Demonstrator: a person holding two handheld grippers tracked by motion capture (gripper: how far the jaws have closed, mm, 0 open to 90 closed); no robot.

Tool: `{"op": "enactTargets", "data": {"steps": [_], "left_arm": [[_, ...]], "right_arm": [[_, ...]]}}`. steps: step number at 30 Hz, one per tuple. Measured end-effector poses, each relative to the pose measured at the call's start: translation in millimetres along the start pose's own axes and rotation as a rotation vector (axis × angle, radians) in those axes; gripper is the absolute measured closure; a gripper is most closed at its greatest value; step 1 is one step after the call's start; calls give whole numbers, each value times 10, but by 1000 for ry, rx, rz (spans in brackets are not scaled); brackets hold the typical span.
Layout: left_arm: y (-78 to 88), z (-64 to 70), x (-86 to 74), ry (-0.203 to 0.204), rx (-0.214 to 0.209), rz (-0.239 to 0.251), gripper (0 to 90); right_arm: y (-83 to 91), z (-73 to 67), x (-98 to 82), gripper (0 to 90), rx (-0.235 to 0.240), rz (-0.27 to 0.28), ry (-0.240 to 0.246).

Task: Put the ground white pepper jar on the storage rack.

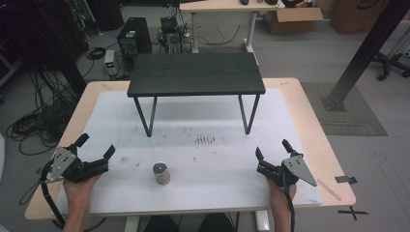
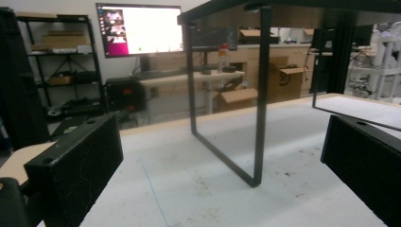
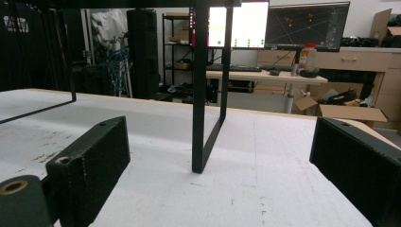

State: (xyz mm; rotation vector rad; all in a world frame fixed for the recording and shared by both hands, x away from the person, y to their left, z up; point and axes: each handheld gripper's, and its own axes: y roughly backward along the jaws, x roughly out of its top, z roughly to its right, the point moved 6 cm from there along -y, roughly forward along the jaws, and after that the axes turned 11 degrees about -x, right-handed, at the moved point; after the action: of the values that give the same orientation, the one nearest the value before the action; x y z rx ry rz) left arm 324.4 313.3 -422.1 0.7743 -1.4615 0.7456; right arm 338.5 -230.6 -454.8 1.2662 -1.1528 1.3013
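A small metal cylinder (image 1: 161, 173) stands upright on the white mat (image 1: 203, 159), near the front edge and between my two hands. My left gripper (image 1: 95, 146) rests at the front left of the mat, open, nothing between its jaws. My right gripper (image 1: 272, 149) sits at the front right, also open and empty. A low black stand (image 1: 196, 73) on thin metal legs occupies the back half of the mat. In the left gripper view, one looped leg (image 2: 257, 113) of the stand rises ahead between the jaws; in the right gripper view, another leg (image 3: 203, 94) does.
The mat lies on a wooden table (image 1: 309, 125). Beyond the table are cables and computer boxes (image 1: 133, 36) on the floor, a desk (image 1: 222, 7), cardboard boxes (image 1: 290, 19) and a black post (image 1: 362, 53) at the right.
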Motion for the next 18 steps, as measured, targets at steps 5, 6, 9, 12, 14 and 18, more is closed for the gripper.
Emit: {"op": "enactTargets", "data": {"steps": [5, 6, 9, 12, 14, 18], "left_arm": [[69, 39, 91, -21, -49, -7, 2], [85, 51, 106, -28, -61, -8, 2], [125, 82, 136, -43, -91, -17, 2], [160, 121, 165, -51, -128, -23, 2], [175, 148, 180, -54, -157, -29, 2], [196, 201, 197, -59, -216, -33, 3]], "right_arm": [[2, 1, 1, 54, 0, 2, -1], [2, 1, 1, 53, 0, 2, -1], [3, 1, 1, 53, 0, 3, -1], [3, 1, 1, 53, 0, 3, -1], [3, 1, 1, 53, 0, 3, -1], [4, 1, 2, 53, 0, 4, -1]]}}
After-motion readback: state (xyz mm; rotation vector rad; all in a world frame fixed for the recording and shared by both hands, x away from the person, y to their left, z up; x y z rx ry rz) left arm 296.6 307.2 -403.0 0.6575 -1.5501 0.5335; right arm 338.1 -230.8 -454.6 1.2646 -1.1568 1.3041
